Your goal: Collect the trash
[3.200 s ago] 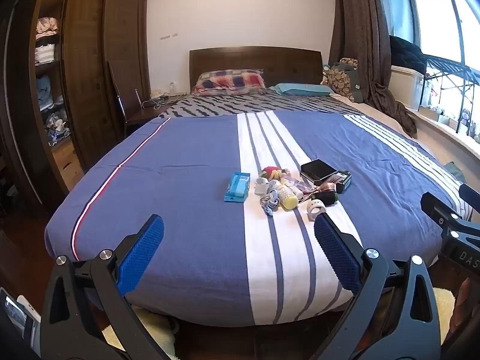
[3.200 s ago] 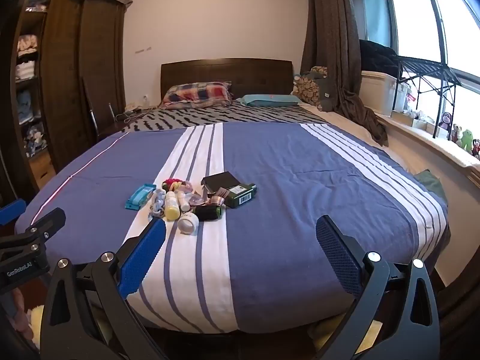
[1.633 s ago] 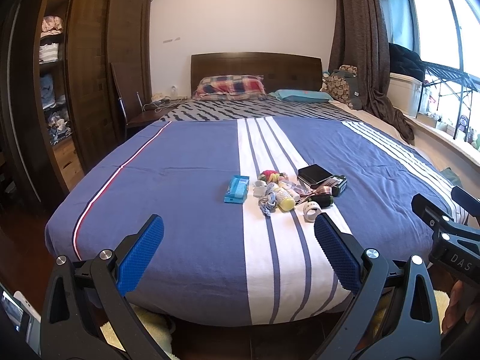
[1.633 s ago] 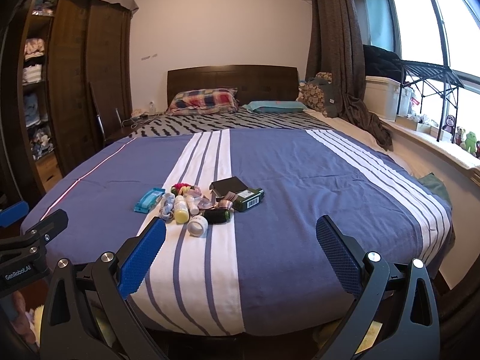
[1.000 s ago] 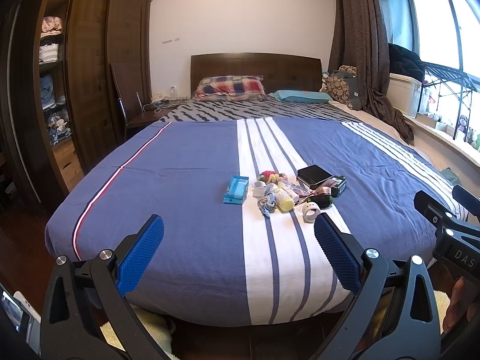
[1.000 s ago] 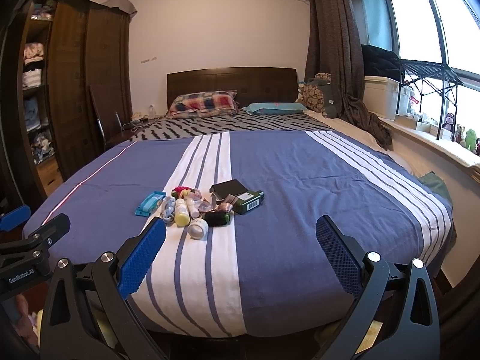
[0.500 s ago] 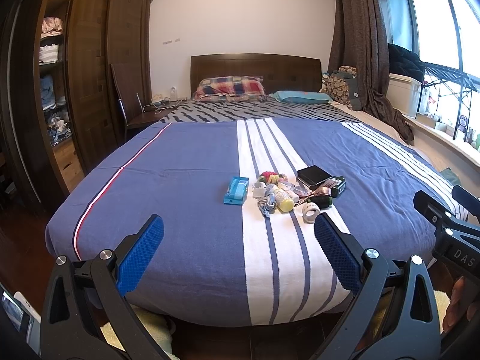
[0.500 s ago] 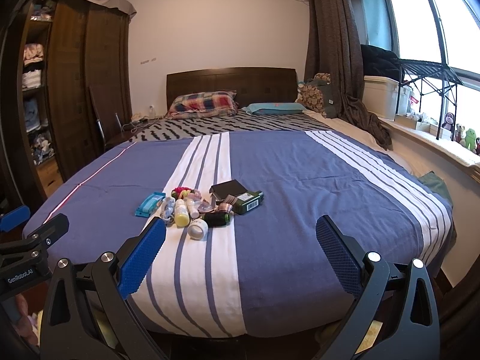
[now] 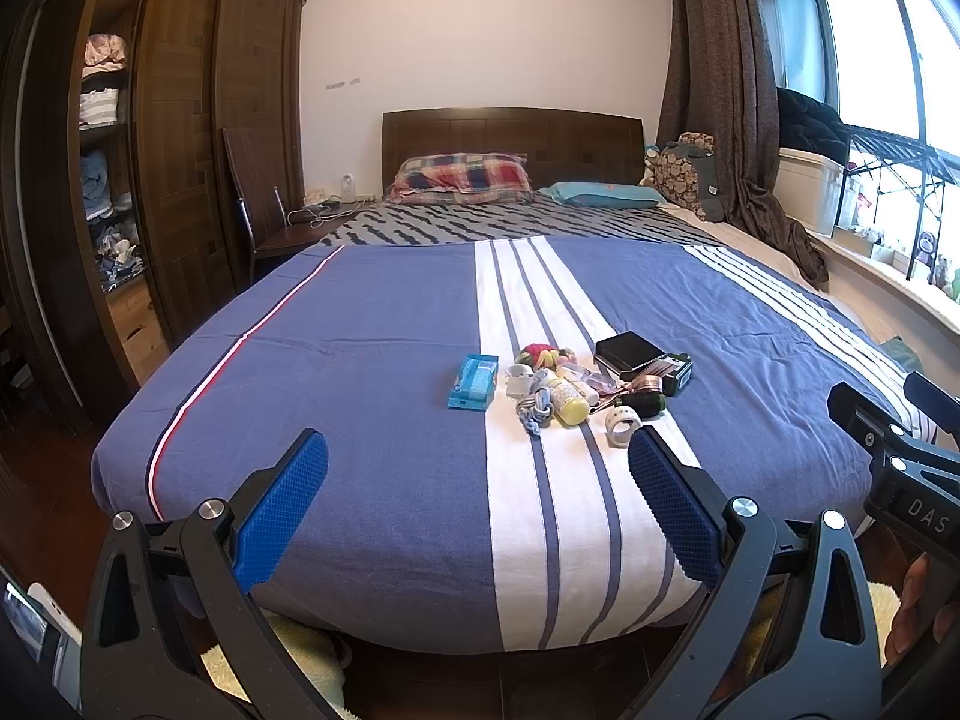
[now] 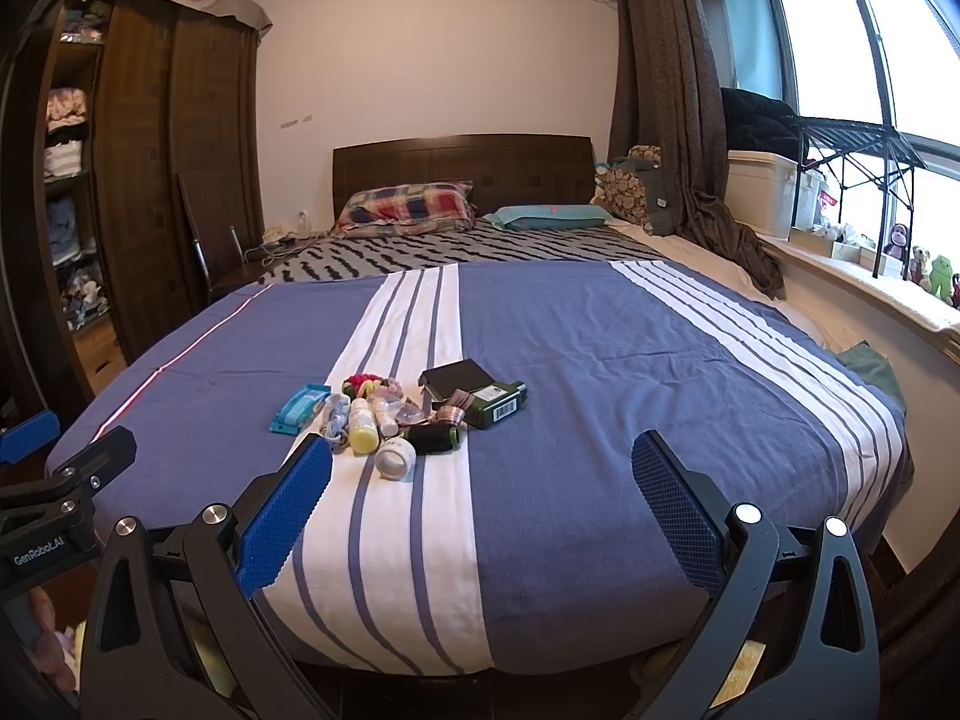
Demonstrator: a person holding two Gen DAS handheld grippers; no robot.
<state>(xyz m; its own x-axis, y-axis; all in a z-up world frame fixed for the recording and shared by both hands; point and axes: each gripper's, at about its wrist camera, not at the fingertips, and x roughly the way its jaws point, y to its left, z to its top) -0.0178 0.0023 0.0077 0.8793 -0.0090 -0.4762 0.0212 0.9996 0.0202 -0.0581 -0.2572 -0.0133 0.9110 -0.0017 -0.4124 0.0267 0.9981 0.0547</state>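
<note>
Hovering at the foot of the bed (image 9: 372,360), left hand-held gripper (image 9: 477,462) spread wide, blue pads (image 9: 279,516) apart, nothing between them. Right hand-held gripper (image 10: 480,468) likewise wide open and empty, held beside the left one.

Trash pile (image 9: 576,387) lies ahead on the white stripe of the blanket, well beyond both sets of fingertips. From the left hand-held gripper it sits ahead and slightly right; from the right one (image 10: 396,414), ahead and left.

Items in the pile:
- teal packet (image 9: 474,383), at the left edge, just apart from the rest
- yellow bottle (image 9: 567,402), lying flat, touching a grey-blue cord (image 9: 536,411)
- white tape roll (image 9: 623,420), nearest the grippers
- black spool (image 9: 642,403), just behind the roll
- black box (image 9: 630,351) and green box (image 10: 497,405), far side, touching
- pink-green scrunchie (image 9: 543,355), behind the bottle

Pillows (image 9: 462,177) at the far headboard. Wardrobe (image 9: 180,138) off left, window (image 10: 840,30) off right.
</note>
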